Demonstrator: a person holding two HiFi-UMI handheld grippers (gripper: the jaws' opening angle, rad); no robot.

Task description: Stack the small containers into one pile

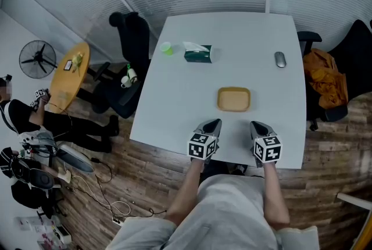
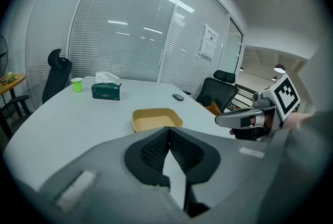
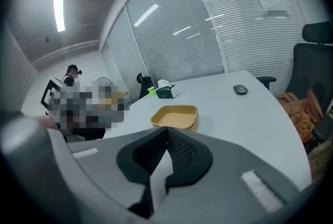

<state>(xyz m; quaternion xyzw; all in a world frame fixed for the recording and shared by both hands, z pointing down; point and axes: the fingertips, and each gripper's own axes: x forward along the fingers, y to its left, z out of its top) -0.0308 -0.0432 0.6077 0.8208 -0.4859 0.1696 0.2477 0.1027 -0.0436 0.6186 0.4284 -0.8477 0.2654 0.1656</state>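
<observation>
A pile of shallow yellow containers (image 1: 233,99) sits nested on the white table (image 1: 192,97), just ahead of both grippers. In the right gripper view the pile (image 3: 176,116) shows more than one rim edge. The left gripper view shows the top container (image 2: 156,119) empty. My left gripper (image 1: 212,125) rests near the table's front edge, jaws closed together with nothing between them (image 2: 167,130). My right gripper (image 1: 260,127) is beside it, also shut and empty (image 3: 167,129). Both point at the pile without touching it.
A green tissue box (image 1: 198,53) and a small green cup (image 1: 167,48) stand at the table's far left, a computer mouse (image 1: 280,59) at the far right. Office chairs flank the table; one holds an orange bag (image 1: 325,77). A person sits at the left (image 1: 23,118).
</observation>
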